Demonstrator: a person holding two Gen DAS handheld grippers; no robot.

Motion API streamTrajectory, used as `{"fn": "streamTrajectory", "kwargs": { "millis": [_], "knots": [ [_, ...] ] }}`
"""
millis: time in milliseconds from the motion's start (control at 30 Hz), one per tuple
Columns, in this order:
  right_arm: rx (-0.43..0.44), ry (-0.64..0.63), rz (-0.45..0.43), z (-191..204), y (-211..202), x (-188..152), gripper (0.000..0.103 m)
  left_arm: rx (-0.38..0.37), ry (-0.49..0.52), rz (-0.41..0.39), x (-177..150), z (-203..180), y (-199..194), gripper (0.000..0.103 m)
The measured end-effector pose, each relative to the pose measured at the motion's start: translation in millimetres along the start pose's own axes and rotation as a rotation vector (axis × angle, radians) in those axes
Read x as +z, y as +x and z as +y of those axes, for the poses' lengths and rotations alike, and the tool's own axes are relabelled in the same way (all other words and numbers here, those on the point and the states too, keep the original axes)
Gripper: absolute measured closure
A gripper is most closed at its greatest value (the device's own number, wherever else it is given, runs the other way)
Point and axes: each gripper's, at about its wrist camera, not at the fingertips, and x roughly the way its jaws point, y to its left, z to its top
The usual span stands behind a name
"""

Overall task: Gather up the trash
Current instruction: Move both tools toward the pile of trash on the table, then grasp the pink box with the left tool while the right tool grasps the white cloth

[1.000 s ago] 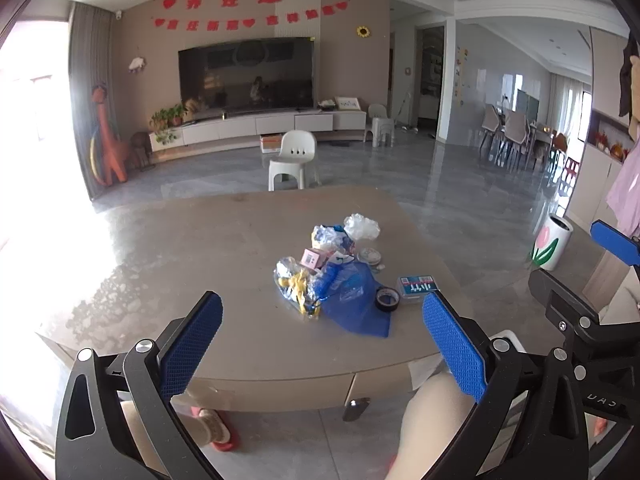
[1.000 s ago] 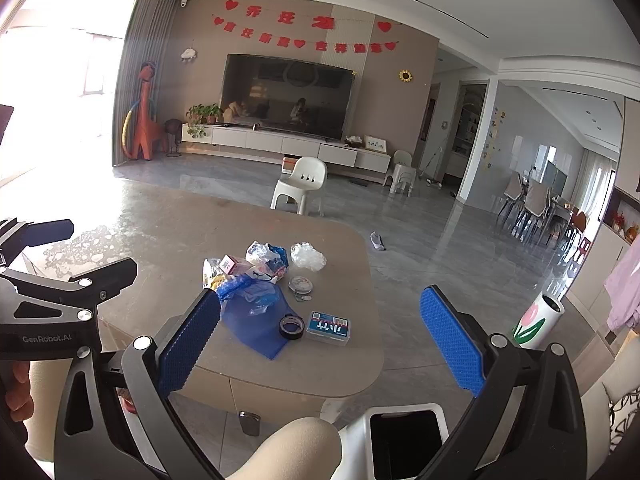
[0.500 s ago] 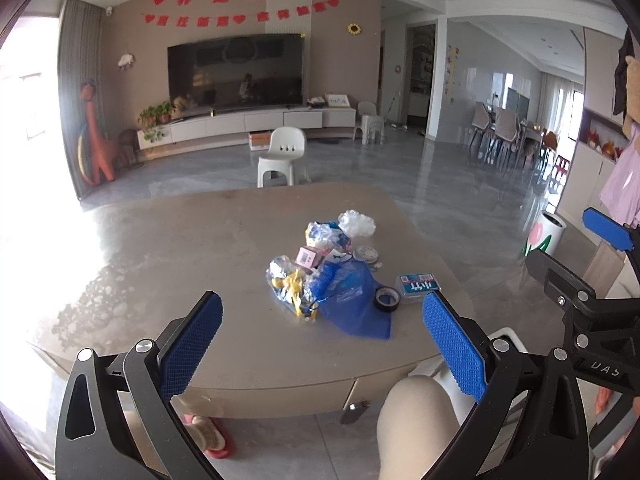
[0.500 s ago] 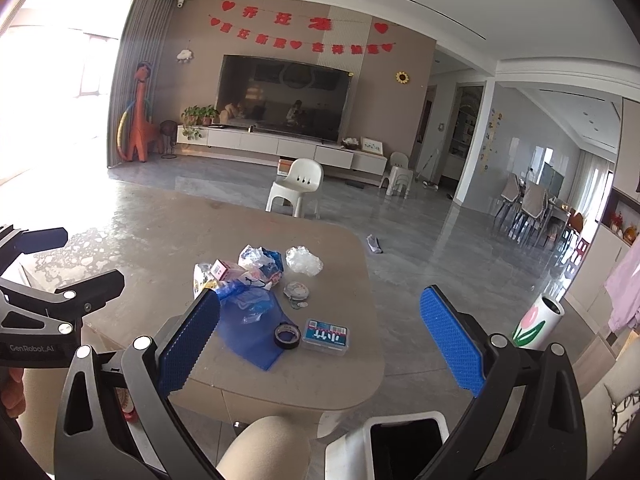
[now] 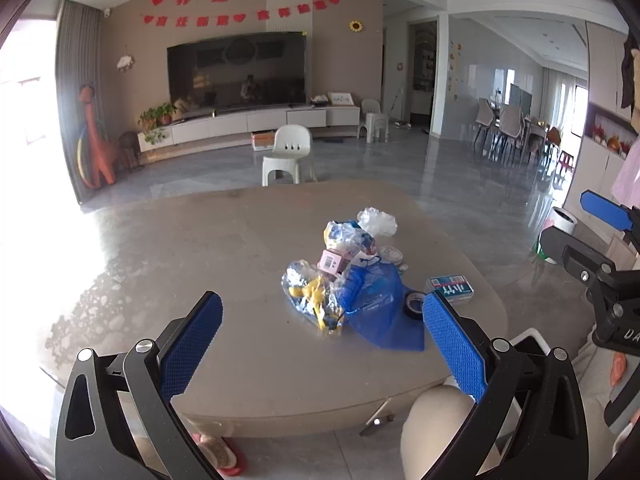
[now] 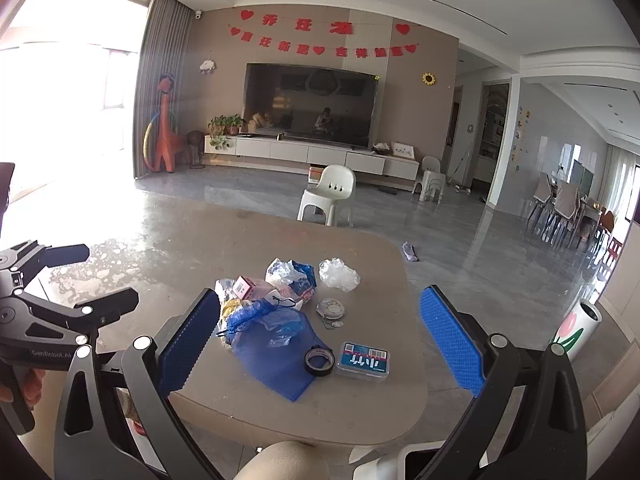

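Note:
A pile of trash lies on the beige table [image 5: 208, 264] [image 6: 352, 396]: a blue plastic bag [image 5: 380, 304] [image 6: 276, 348], a clear wrapper with yellow bits [image 5: 312, 300], a pink box [image 5: 331, 261] [image 6: 248, 286], crumpled clear plastic [image 5: 376, 220] [image 6: 339, 274], a black tape roll [image 5: 414, 305] [image 6: 319, 361] and a blue card box [image 5: 450, 289] [image 6: 363, 361]. My left gripper [image 5: 320, 344] is open and empty, short of the pile. My right gripper [image 6: 316, 344] is open and empty, also short of it.
A white bin [image 6: 420, 462] stands on the floor below the table's near edge, by the person's knee [image 5: 436, 432]. A white stool [image 5: 286, 156] stands beyond the table. A white tulip-printed bin [image 6: 578, 328] is on the floor at the right.
Both grippers have moved forward a little toward the table, so the pile looks nearer. Both stay open. Nothing on the table has moved.

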Motion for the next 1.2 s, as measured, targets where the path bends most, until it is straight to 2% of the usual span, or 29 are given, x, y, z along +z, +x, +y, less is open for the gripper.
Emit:
{"fn": "streamTrajectory", "kwargs": {
  "millis": [200,467,600,1100,1200],
  "knots": [
    [0.004,0.013,0.040,2.2,24.4,-6.5,0.003,-0.053,-0.012,0.034,7.9,11.6,33.3,0.005],
    [0.030,0.032,0.080,6.0,63.1,-12.5,0.003,-0.022,0.040,0.045,24.4,13.3,83.8,0.005],
    [0.036,0.024,0.108,8.8,84.1,-18.7,0.003,-0.084,0.081,0.073,29.1,13.0,111.3,0.005],
    [0.041,-0.005,0.169,22.1,136.4,-37.8,0.003,-0.084,0.138,0.118,34.4,2.8,185.3,0.005],
    [0.046,0.002,0.188,19.8,143.1,-42.9,0.003,-0.113,0.137,0.132,32.5,0.7,198.2,0.005]
  ]
}}
